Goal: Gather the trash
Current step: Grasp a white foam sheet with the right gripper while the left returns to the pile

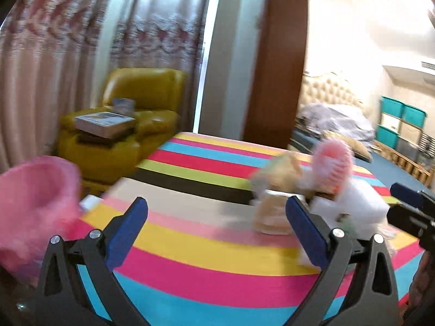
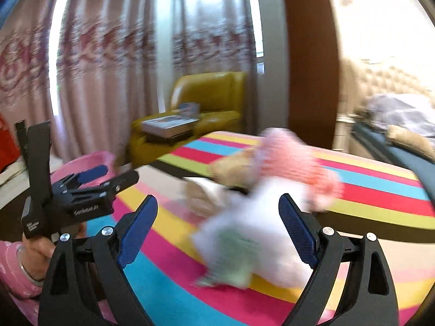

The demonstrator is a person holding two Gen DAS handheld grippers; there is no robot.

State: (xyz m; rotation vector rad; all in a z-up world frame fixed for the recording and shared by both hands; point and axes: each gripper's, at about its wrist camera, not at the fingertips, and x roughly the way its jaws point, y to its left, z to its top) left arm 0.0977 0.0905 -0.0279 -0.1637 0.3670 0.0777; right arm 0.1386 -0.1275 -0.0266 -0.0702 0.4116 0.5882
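A blurred heap of trash [image 2: 261,203], white, pink and tan wrappers, lies on the striped tabletop [image 2: 168,279]. A pink bin [image 1: 32,203] sits at the tabletop's left edge, a yellow armchair [image 1: 122,125] behind. The right tool [image 2: 217,231] hangs spread before the heap; the left tool [image 1: 216,228] is spread too, nothing between its pads, gripped by a pink-sleeved hand [image 2: 35,255].

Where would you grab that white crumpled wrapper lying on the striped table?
Probably on the white wrapper's raised, crumpled middle, coming from the near side with the right tongs, which are open around it. It lies soft and bunched on the table, so a fold should pinch easily. Blur hides its exact edges.
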